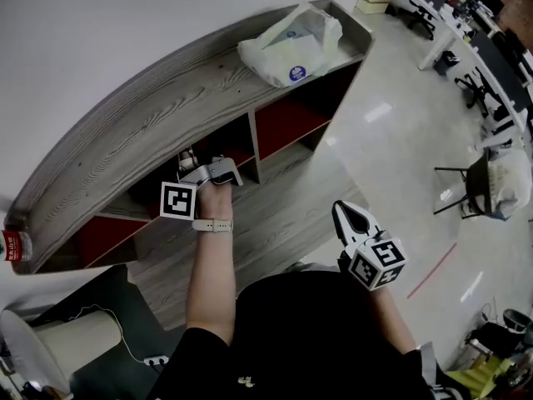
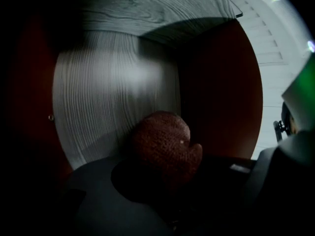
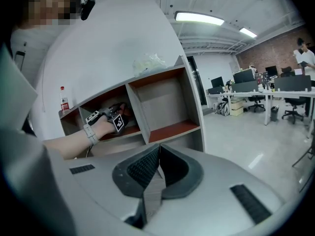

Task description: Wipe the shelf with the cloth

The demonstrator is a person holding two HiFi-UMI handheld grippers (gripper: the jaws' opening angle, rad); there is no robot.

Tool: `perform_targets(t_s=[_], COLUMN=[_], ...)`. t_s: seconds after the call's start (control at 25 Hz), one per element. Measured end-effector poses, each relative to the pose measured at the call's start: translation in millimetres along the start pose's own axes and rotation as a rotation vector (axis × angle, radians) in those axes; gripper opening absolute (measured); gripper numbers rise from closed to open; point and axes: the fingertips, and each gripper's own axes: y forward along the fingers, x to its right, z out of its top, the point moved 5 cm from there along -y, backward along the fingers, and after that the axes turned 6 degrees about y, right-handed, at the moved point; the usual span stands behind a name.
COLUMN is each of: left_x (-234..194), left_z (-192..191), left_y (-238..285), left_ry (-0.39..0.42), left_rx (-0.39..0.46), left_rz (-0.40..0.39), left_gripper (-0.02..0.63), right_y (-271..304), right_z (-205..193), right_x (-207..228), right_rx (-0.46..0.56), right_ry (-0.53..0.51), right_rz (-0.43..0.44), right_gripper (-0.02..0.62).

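Open-plan office, pale glossy floor, desks and chairs far off. Against the white wall stands a long grey wood-grain shelf unit (image 1: 125,152) with red-lined compartments. On its top lie a crumpled white plastic bag (image 1: 291,44) at one end and a small red-labelled bottle (image 1: 12,244) at the other.

Left gripper (image 1: 200,169) is reached into a compartment near the middle. Its jaws are pinched on a bunched reddish-brown knitted cloth (image 2: 165,144), which bulges out ahead of the tips.

- The wad is roundish, with no clear long axis.
- Straight beyond the cloth is the striped grey back panel (image 2: 113,97). The dark red side wall (image 2: 216,92) stands just to its right.
- Whether the cloth presses on the panel or on the compartment floor cannot be told from the left gripper view.

Right gripper (image 3: 156,166) hangs back by the person's torso, well apart from the shelf, jaws pressed together on nothing.

Judgement: the cloth is already at the work face and on the left side only, so the wiping belongs to the left hand. What matters is the line from jaws through cloth to back panel. A sweep leftward has free room; rightward meets the red wall almost at once.
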Motion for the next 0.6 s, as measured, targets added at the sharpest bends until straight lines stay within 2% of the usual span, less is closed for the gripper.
perform_targets(t_s=[0.12,0.32,0.48,0.6], left_x=[-4,-15,-28,-36], left_z=[-23,-45,-43,-28], left_y=[2,-3,-15,-22], left_ry=[-0.020,-0.088,-0.107,-0.092], left_rx=[-0.055,-0.106,-0.115,-0.100], left_rz=[0.014,0.093,0.179,0.208], left_gripper=[0.080,0.080,0.080,0.080], right_y=[-8,-18,-18,-14], right_z=[-1,-2,-4,-5], right_x=[7,12,9,5], right_rx=[0.010,0.019,0.017,0.011], right_ry=[0.012,0.028,0.033,0.031], right_rz=[-0.035,-0.076,-0.073,-0.057], right_gripper=[-0.002,-0.003,-0.002,-0.002])
